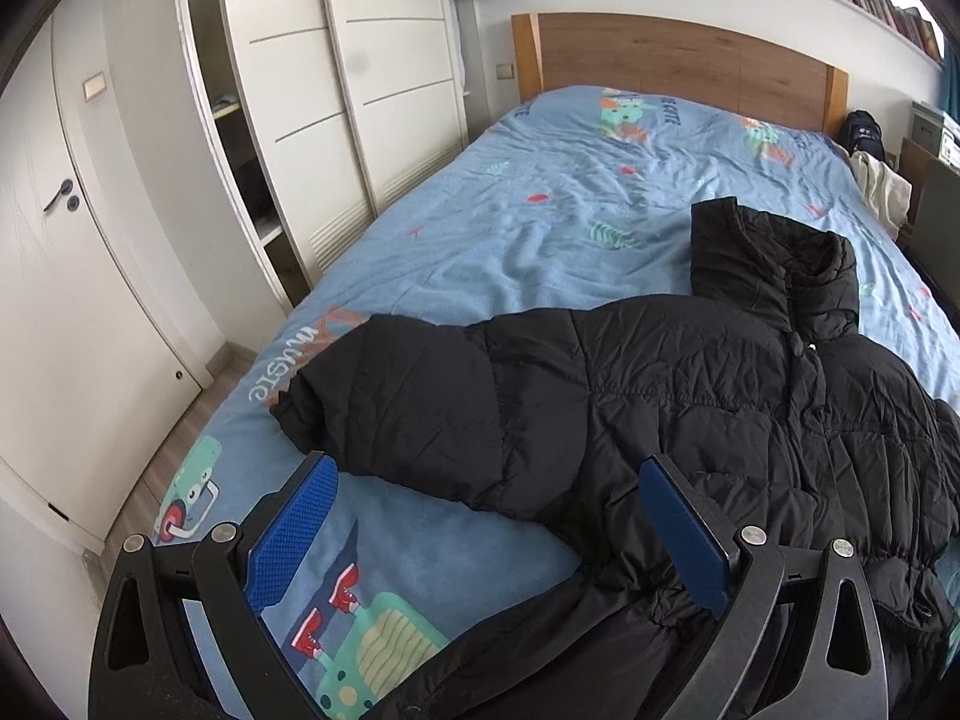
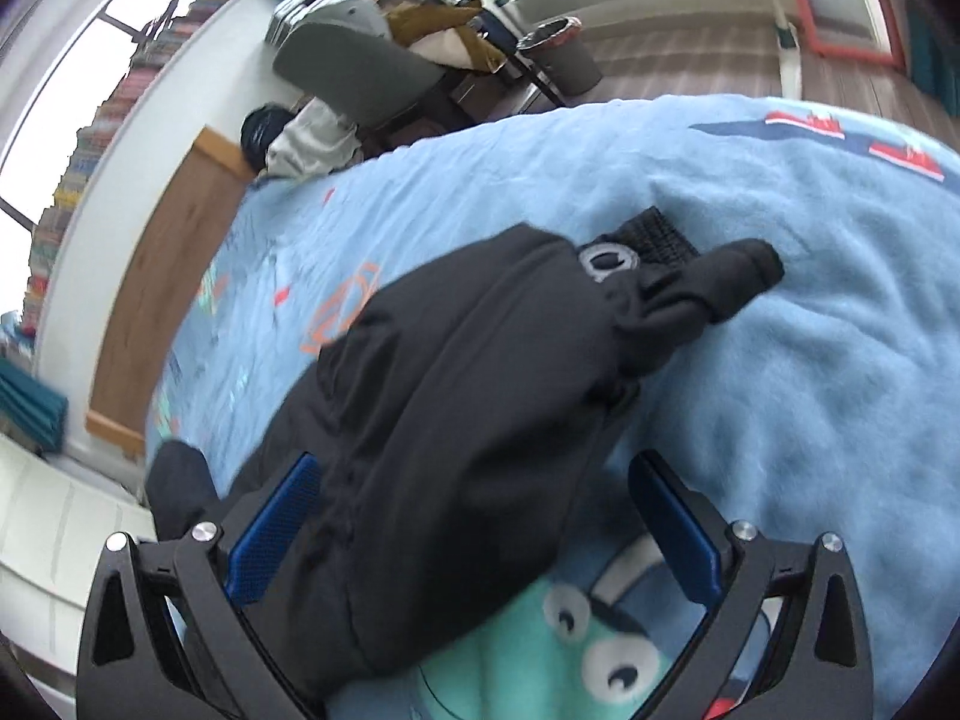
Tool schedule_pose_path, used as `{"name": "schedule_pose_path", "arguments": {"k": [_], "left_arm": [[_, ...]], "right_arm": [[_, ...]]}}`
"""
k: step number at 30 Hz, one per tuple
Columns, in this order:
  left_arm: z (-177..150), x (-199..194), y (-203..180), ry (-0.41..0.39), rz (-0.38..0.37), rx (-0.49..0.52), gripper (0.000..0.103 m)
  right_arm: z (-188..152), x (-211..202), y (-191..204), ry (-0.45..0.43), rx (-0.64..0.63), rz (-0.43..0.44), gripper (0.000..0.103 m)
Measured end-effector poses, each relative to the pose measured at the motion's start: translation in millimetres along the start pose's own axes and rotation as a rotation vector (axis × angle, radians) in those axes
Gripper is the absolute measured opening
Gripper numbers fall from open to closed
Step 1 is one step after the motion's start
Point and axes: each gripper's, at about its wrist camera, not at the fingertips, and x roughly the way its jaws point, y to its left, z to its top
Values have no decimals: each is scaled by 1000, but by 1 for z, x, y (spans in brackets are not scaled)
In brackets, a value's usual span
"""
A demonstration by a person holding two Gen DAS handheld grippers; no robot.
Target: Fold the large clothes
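Matt quilted puffer jacket [image 1: 630, 408] is lying between the jaws, over soft fleecy bedspread [image 1: 510, 228]; textured blue pads [image 1: 288, 540] showing.

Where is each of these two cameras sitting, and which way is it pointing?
Left wrist: on the left gripper, looking along the bed toward the wooden headboard and wardrobe; both open blue fingers show.
Right wrist: on the right gripper, low and tilted over the black jacket, facing the chair; its open fingers straddle the jacket.
Shared: jacket, bed, headboard.
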Motion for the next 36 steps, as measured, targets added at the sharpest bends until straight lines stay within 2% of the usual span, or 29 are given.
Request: {"name": "schedule_pose_path", "arguments": {"k": [1, 2, 3, 6, 8, 14, 21, 25, 28, 33, 36], "left_arm": [[-1, 2, 2, 8, 1, -8, 99], [-2, 3, 4, 12, 4, -13, 99], [-3, 3, 5, 14, 5, -15, 99], [-5, 3, 9, 15, 8, -16, 99], [-7, 1, 13, 15, 3, -19, 99], [-8, -10, 23, 0, -16, -36, 99], [-18, -26, 48, -5, -33, -75, 99], [-25, -34, 61, -7, -30, -79, 99], [-29, -38, 72, -3, -34, -94, 99], [-36, -45, 86, -7, -34, -107, 99], [-40, -45, 93, -1, -36, -117, 99]], "right_arm": [[3, 1, -3, -9, 25, 25, 99], [5, 1, -5, -17, 45, 43, 81], [8, 2, -5, -22, 65, 54, 56], [13, -1, 1, -42, 71, 69, 28], [16, -5, 16, -51, 27, 85, 22], [15, -35, 77, -85, -126, 173, 17], [-11, -77, 172, -70, -325, 306, 17], [-53, -88, 230, -20, -447, 382, 17], [-88, -93, 258, 23, -508, 423, 17], [-147, -91, 285, 107, -601, 448, 17], [-185, -91, 288, 152, -667, 445, 17]]}}
